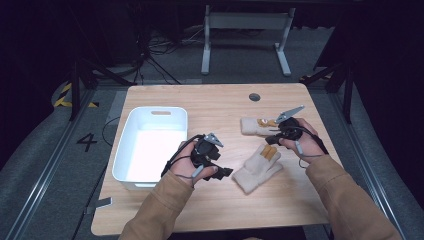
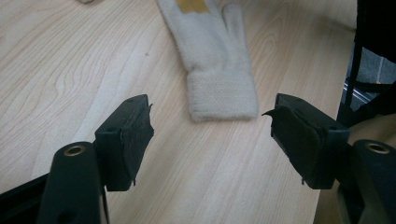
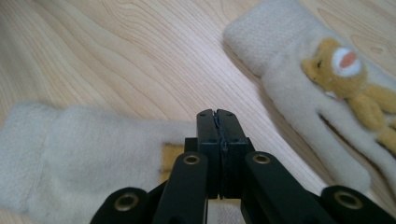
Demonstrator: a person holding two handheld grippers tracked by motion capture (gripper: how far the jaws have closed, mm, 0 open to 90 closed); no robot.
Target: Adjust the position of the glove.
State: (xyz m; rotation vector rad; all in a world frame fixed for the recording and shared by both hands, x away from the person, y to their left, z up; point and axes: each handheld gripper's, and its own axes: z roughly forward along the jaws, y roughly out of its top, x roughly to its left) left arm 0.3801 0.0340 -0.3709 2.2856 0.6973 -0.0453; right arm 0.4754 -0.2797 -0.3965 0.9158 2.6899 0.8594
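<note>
High view: left hand-held gripper [image 1: 226,171], jaws wide apart and empty, sits just left of the near glove's [image 1: 256,171] cuff on the table [image 1: 210,210], while right hand-held gripper [image 1: 270,139], jaws pressed together, hangs between that glove's fingertips and the bear glove [image 1: 256,126].

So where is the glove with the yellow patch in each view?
High view: glove lies right of centre, lower half.
Left gripper view: glove at top centre, cuff toward the jaws.
Right gripper view: glove at lower left, beside the jaws.
Shared landmark: its yellow patch.
</note>
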